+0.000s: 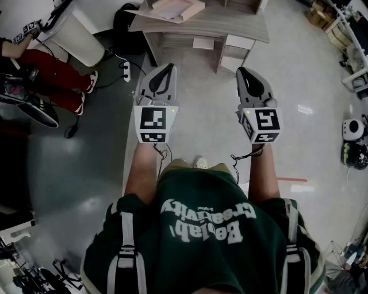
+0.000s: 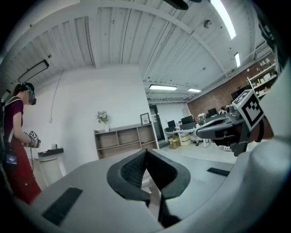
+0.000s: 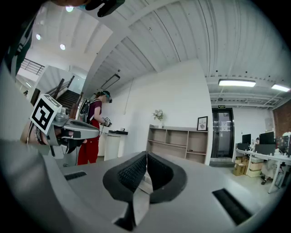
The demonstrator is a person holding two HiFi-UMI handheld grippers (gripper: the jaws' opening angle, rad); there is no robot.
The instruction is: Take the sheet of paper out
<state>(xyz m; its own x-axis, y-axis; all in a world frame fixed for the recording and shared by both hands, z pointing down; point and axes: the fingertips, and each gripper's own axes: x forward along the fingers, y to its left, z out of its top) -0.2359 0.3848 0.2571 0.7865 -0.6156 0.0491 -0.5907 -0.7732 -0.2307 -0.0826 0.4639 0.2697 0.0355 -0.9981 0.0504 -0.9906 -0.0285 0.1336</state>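
My left gripper [image 1: 165, 70] and right gripper [image 1: 242, 73] are held level and side by side above the floor, both pointing at a wooden table [image 1: 241, 26] ahead. On the table's left part lies a shallow wooden tray [image 1: 176, 9] with a pale sheet in it; I cannot tell whether that is the paper. In the left gripper view the left gripper [image 2: 145, 153] is shut with nothing between its pads. The right gripper [image 3: 146, 157] is likewise shut and empty in its own view. Each gripper is well short of the table.
A person in red trousers [image 1: 56, 74] stands at the left beside a white cylindrical stand [image 1: 77, 37]. A power strip [image 1: 125, 70] and cables lie on the floor near the table's left leg. An open shelf unit [image 3: 182, 141] stands against the far wall. Equipment [image 1: 352, 130] sits at the right.
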